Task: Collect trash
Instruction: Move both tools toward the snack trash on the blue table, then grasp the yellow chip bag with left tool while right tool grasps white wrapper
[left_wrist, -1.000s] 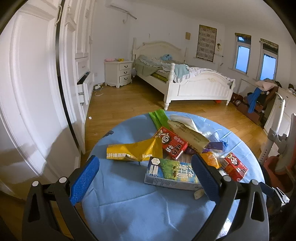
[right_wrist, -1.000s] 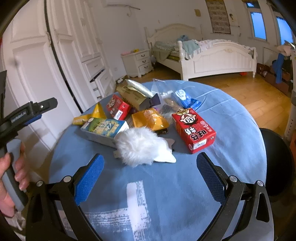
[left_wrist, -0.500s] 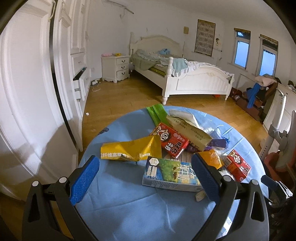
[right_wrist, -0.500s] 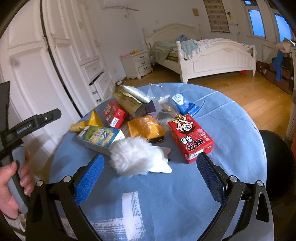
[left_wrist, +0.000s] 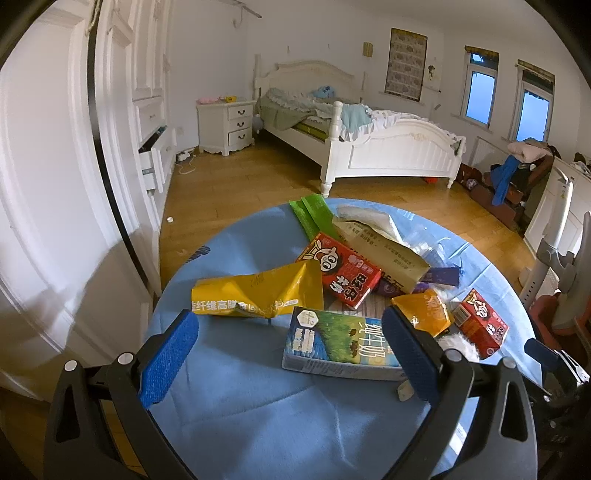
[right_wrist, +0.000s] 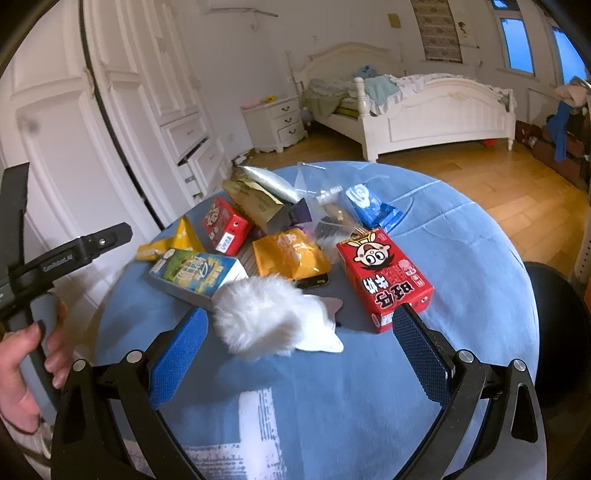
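Note:
Trash lies piled on a round blue-covered table (left_wrist: 258, 413). In the left wrist view I see a yellow wrapper (left_wrist: 258, 293), a green-blue milk carton (left_wrist: 340, 345), a red carton (left_wrist: 341, 273), a tan bag (left_wrist: 380, 247), an orange packet (left_wrist: 421, 310) and a second red carton (left_wrist: 480, 321). My left gripper (left_wrist: 290, 356) is open and empty, just short of the milk carton. In the right wrist view a white fluffy piece (right_wrist: 269, 319) lies nearest, with the red carton (right_wrist: 384, 277) to its right. My right gripper (right_wrist: 301, 354) is open and empty, straddling the fluffy piece from just in front.
White wardrobe doors (left_wrist: 55, 184) stand close on the left, with a drawer pulled open. A white bed (left_wrist: 369, 144) and nightstand (left_wrist: 225, 125) stand across the wooden floor. A black stool (right_wrist: 561, 325) sits right of the table. The left gripper's handle (right_wrist: 55, 258) shows at the left.
Both grippers have moved forward toward the trash pile, so the items look larger and nearer. Both stay open and nothing on the table has moved.

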